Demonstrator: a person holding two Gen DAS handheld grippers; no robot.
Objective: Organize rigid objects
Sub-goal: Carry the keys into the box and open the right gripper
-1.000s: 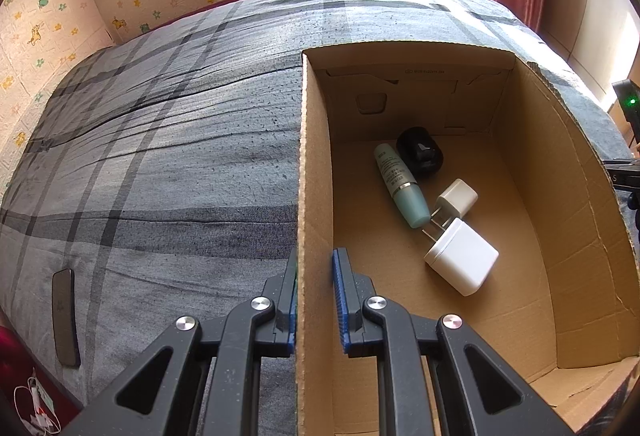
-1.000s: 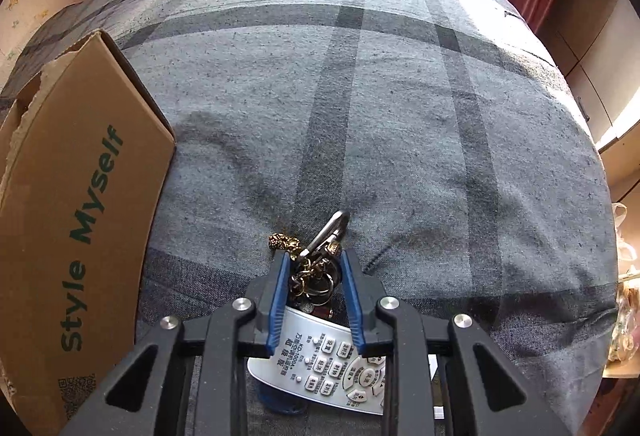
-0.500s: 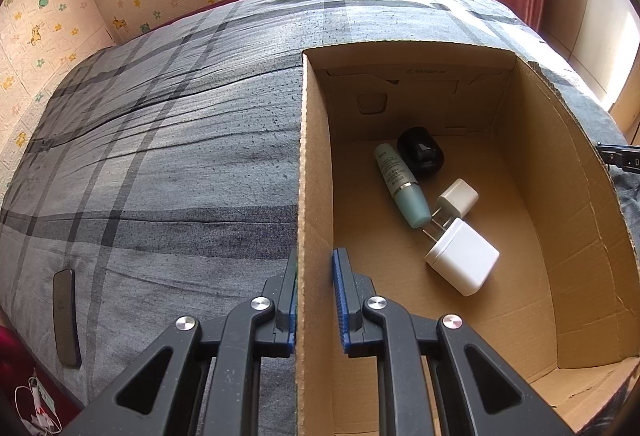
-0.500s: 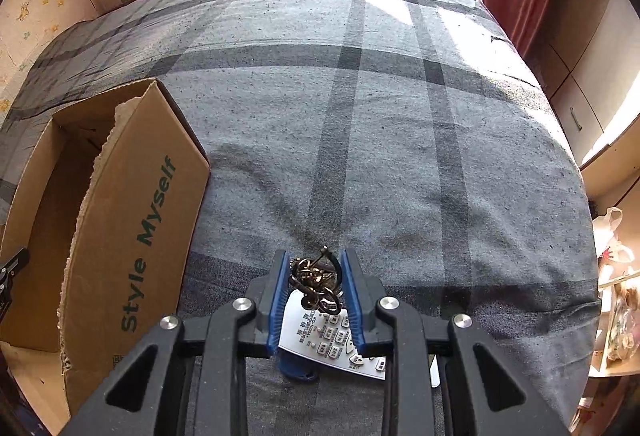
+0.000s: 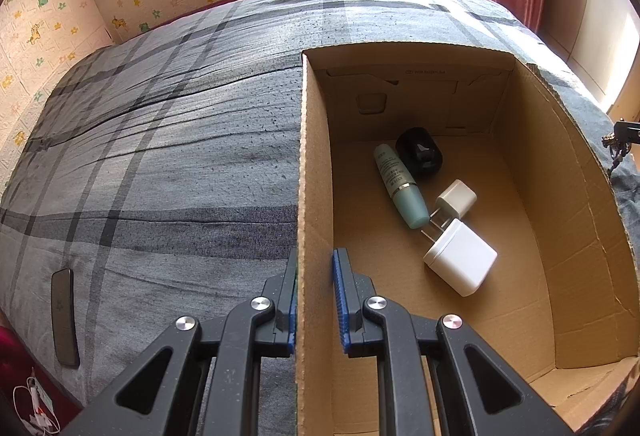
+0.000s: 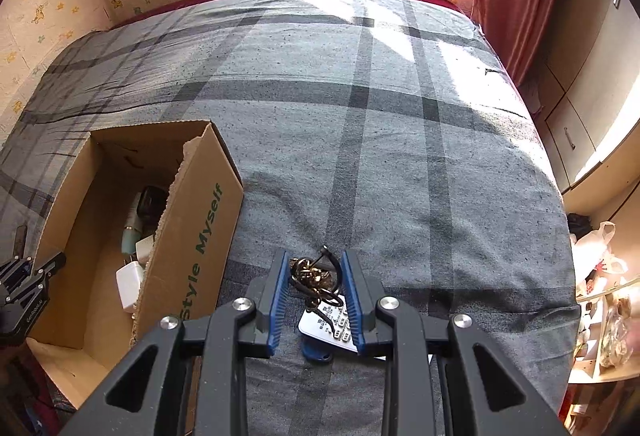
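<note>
A cardboard box (image 5: pixel 568 236) stands on the bed (image 5: pixel 160 164), its left wall clamped between the fingers of the left gripper (image 5: pixel 314 296). In the box lie a tube (image 5: pixel 400 186), a dark case (image 5: pixel 419 151) behind it, and two chargers (image 5: pixel 460 262) to its right (prongs touching the tube). Right of the box, the right gripper (image 6: pixel 314 300) holds a bunch of keys (image 6: pixel 314 276) above a remote control (image 6: pixel 330 324) lying on the bed; a phone (image 5: pixel 64 316) lies far left.

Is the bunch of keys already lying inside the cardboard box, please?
No, the keys are clamped in the right gripper, outside the cardboard box.
</note>
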